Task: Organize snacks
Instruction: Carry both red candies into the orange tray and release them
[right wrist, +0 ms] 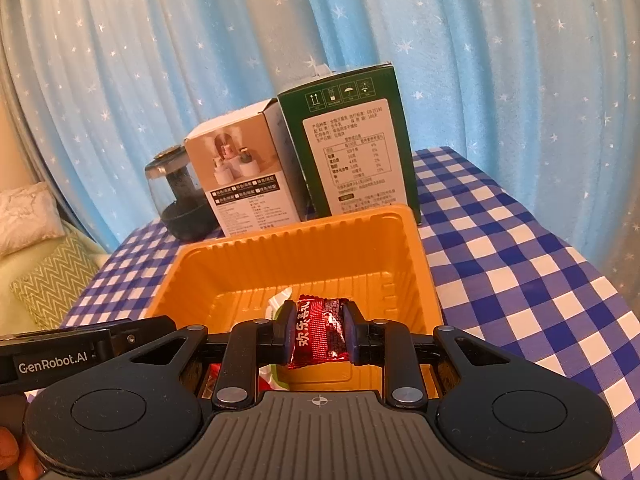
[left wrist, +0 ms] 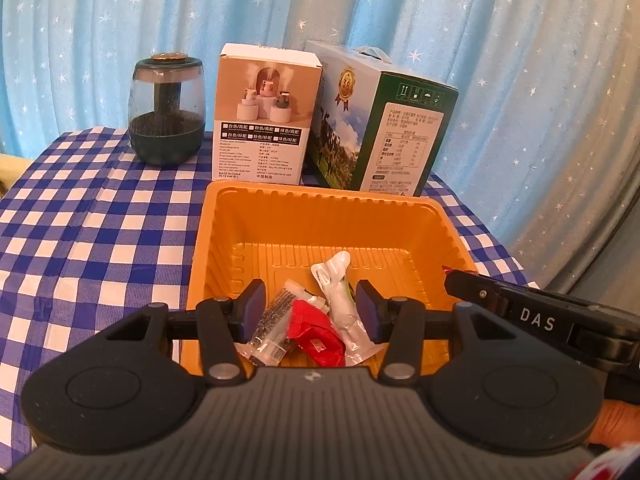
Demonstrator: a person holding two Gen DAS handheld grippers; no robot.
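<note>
"DAS" in white on the right hand-held gripper [left wrist: 536, 312] body, seen in left wrist view. "GenRobot.AI" in white on the left hand-held gripper [right wrist: 56, 360] body, right wrist view. White box [left wrist: 264, 112]: "MADE IN CHINA", "中国制造", checkbox colour options 白色/高配. Green box [left wrist: 384, 136]: gold medal badge "38", nutrition table, too small to read. Red snack packet [right wrist: 320, 332]: "欢乐喜礼", last characters unsure.
</note>
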